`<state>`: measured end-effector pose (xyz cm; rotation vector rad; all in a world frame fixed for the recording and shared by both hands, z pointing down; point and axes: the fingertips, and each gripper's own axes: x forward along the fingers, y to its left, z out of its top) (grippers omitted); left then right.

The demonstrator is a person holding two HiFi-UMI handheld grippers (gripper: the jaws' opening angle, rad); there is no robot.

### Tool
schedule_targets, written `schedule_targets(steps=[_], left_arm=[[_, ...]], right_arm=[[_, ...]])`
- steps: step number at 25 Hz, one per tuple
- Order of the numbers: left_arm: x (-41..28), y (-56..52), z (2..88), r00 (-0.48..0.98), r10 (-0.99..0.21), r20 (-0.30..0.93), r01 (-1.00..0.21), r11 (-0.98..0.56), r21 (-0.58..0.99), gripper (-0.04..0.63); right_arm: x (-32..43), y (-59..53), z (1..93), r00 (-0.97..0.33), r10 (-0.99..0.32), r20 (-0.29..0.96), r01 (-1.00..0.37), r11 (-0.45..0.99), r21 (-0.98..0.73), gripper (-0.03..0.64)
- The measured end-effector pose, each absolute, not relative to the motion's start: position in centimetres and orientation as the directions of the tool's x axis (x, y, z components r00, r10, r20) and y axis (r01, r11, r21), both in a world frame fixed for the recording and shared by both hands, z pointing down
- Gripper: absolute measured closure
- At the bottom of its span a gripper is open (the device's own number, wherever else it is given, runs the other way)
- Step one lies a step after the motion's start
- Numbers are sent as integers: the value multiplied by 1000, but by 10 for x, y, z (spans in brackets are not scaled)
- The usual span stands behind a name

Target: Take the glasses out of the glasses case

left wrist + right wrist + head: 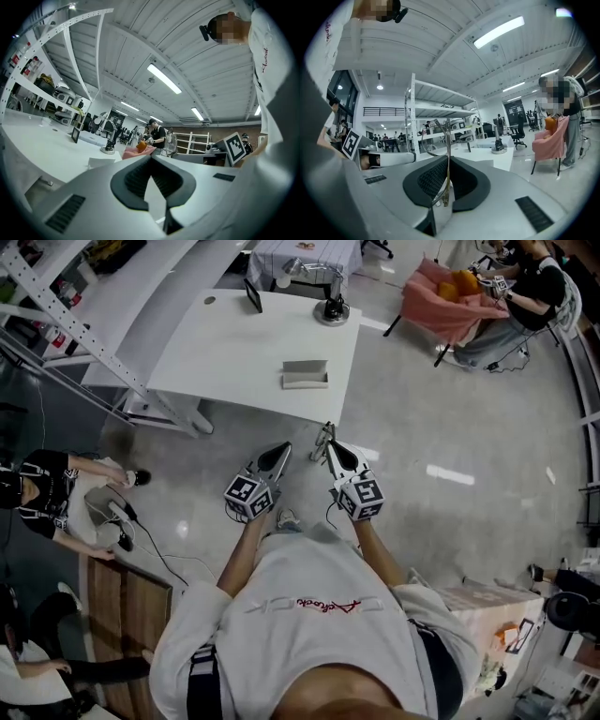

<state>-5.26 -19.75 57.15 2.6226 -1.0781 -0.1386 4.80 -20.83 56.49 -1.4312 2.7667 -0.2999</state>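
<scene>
The thin wire-framed glasses [448,154] stand pinched between the ribbed black pads of the right gripper [330,448], held level in the air, well apart from the boxy grey glasses case [306,374] on the smooth white table [234,343]. The left gripper [280,452] points level alongside, its jaw tips together on nothing.

glasses case [306,374] on table [225,343], near edge
</scene>
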Motion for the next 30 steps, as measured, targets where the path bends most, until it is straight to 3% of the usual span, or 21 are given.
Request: schedule_targets(steps=[30], left_arm=[[-4,-84,572,698,-716,24,-691,-663,289,571]], right_arm=[[95,-95,571,-577,-815,52,-807,560,-187,595]])
